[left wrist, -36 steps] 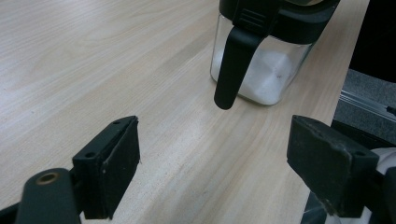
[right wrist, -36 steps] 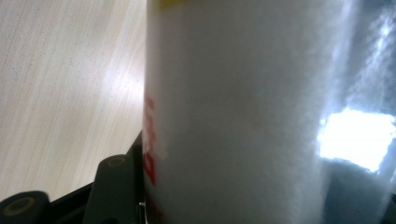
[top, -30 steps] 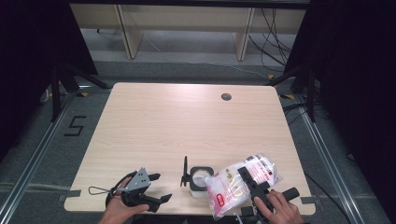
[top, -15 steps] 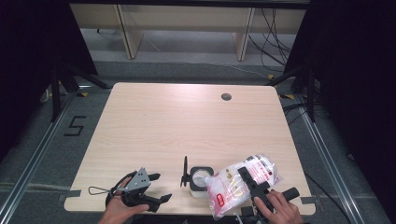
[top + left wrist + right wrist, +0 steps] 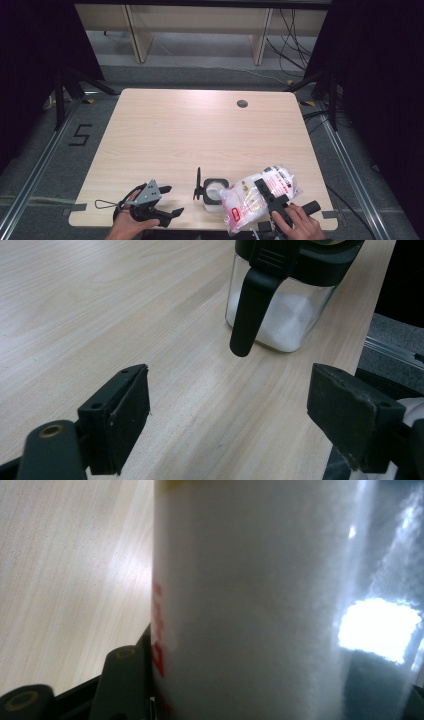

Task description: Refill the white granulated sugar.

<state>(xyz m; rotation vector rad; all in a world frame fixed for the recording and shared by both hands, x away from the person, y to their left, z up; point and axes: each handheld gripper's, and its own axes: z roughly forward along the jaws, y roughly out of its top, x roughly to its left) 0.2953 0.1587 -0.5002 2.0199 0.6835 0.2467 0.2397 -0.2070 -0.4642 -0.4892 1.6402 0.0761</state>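
I see a rectangular table (image 5: 200,135) of pale wood-grain laminate with rounded corners and a dark round grommet (image 5: 242,104) near its far edge. At the near edge stands a jar (image 5: 215,192): a clear, square-walled container with a black rim, a black lid hinged open and standing upright, and white granular fill in the bottom. In the left gripper view the jar (image 5: 280,305) shows glossy transparent walls and a smooth black lever hanging down its near face. Just right of the jar lies a bag (image 5: 257,197) of clear, crinkled plastic with red print, packed with white grains; it touches or nearly touches the jar, I cannot tell which. My right gripper (image 5: 265,192) lies across the top of the bag, and in the right gripper view the bag (image 5: 250,605) presses close between the matte black jaws, its film shiny and its fill finely grained; the right claw is closed on the bag at roughly medium width. My left gripper (image 5: 167,202) rests low over the table to the left of the jar, jaws spread wide with nothing between them. Its flat rubbery pads point toward the jar, which stands near but apart.
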